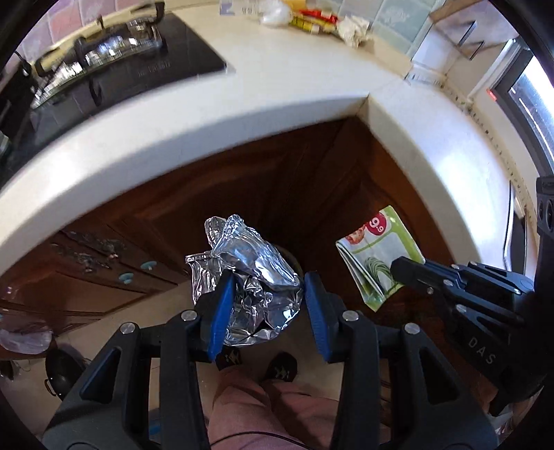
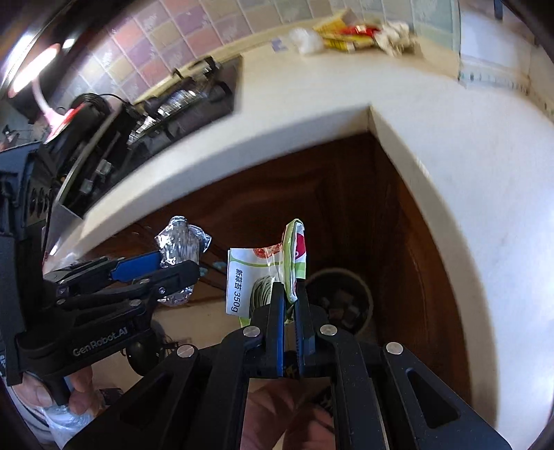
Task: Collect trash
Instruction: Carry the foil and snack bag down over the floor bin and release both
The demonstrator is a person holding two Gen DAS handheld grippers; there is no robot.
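Both grippers are loaded: the left gripper [image 1: 266,308] has its fingers partway apart, pinching a crumpled foil wad [image 1: 249,273], and the right gripper [image 2: 290,304] is clamped tight on a flat green wrapper [image 2: 266,273], both hanging off the counter [image 1: 277,86] edge over the floor. Looks like the carry-to-bin step, with the bin [image 2: 341,304] just below the right one. Next up is probably centering each over the opening before letting go; more trash [image 1: 311,17] sits up on the counter.

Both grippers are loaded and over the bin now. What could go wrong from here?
1. The foil is bulky and the bin mouth looks narrow and partly full; it may catch on the rim or fall beside it.
2. The packet hangs left of the bin, so a release now could miss.
3. More trash remains on the counter.
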